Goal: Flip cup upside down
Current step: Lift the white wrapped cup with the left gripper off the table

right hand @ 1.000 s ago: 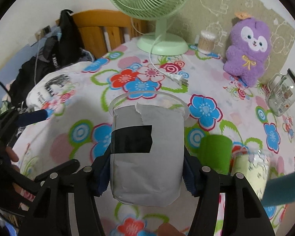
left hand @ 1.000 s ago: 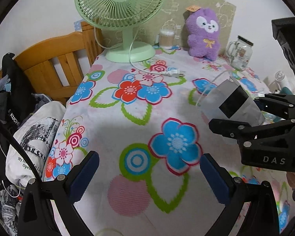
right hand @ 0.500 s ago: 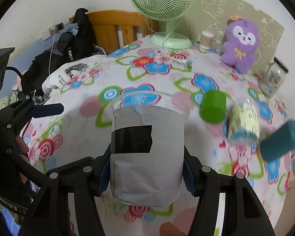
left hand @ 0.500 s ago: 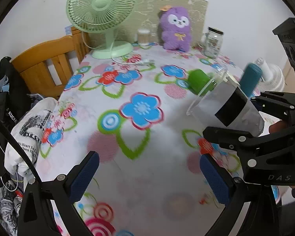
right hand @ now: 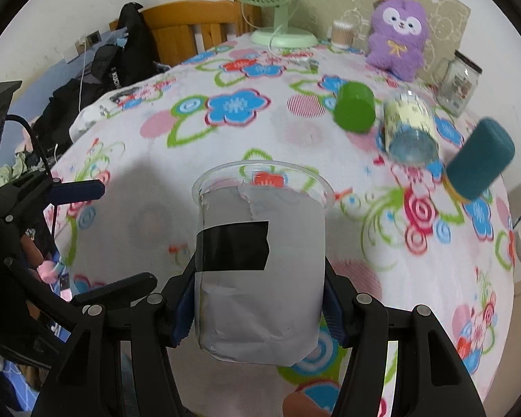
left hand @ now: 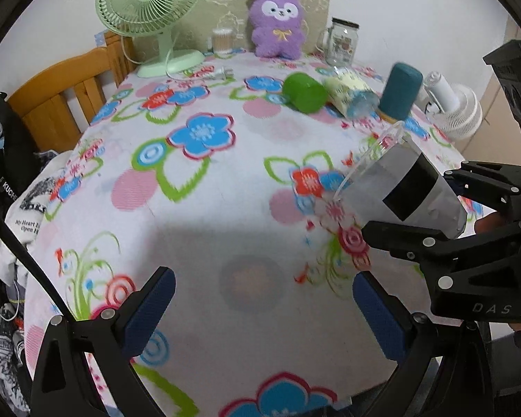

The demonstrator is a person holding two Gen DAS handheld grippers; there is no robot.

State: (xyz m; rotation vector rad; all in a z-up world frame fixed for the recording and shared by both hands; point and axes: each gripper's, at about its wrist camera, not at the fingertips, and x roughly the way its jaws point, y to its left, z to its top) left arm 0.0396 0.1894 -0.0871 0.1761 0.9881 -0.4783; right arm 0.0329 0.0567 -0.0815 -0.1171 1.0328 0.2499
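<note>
We see our right hand-held gripper (right hand: 258,309) clamped on the clear plastic cup (right hand: 260,264), its blue pads pressed against the cup's two sides near the base. The cup is wrapped in grey paper with a black tape patch, and its open rim points away from us, up and forward over the floral worktop (right hand: 225,180). From the left wrist view the same cup (left hand: 404,189) hangs above the worktop (left hand: 225,208) on the right side, tilted with its rim toward the left and upward, held between the black arms of the right hand-held gripper (left hand: 444,205).

Our left hand-held gripper (left hand: 260,299) is spread wide with nothing between its blue pads; it hovers over the near part of the worktop.

Farther back lie a green cup (right hand: 354,111) on its side, a pale yellow patterned cup (right hand: 408,128) on its side just beside it, and a teal cup (right hand: 479,160) standing mouth down to their right. Along the far edge stand a green fan (left hand: 153,14), a purple plush toy (left hand: 278,22), a small jar of cotton swabs (left hand: 222,40) and a glass mug jar (left hand: 340,41). A wooden chair (left hand: 69,87) stands to the left.
</note>
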